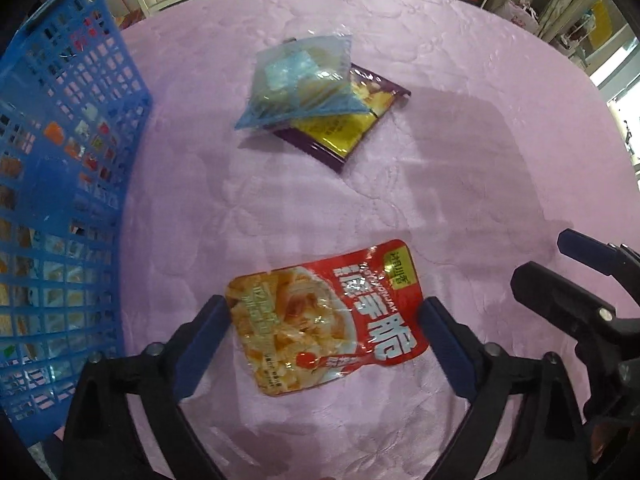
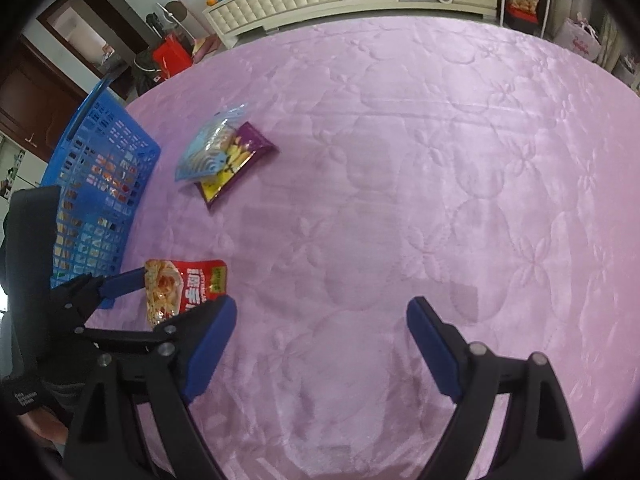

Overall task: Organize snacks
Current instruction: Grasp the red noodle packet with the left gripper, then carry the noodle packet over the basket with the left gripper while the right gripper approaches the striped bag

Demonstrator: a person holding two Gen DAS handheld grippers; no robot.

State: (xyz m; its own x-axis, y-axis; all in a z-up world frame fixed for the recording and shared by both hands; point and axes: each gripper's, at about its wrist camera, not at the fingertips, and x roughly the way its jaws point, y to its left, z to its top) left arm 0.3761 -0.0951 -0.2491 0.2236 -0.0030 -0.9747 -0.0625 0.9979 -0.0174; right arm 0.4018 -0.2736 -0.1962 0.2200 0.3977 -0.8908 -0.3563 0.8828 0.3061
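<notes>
Soft indoor light, fisheye-warped, dark corners

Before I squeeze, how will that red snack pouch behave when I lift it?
The red snack pouch lies flat and thin, so probably light and floppy, sagging outside the grip. Its glossy film may slip between the left hand-held gripper pads, which flank its edges, open.

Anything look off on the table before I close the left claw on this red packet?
One thing: the clear blue packet lies tilted across the purple-and-yellow packet, not flat. The red packet lies askew between the open left claw. No spill or tear visible.
</notes>
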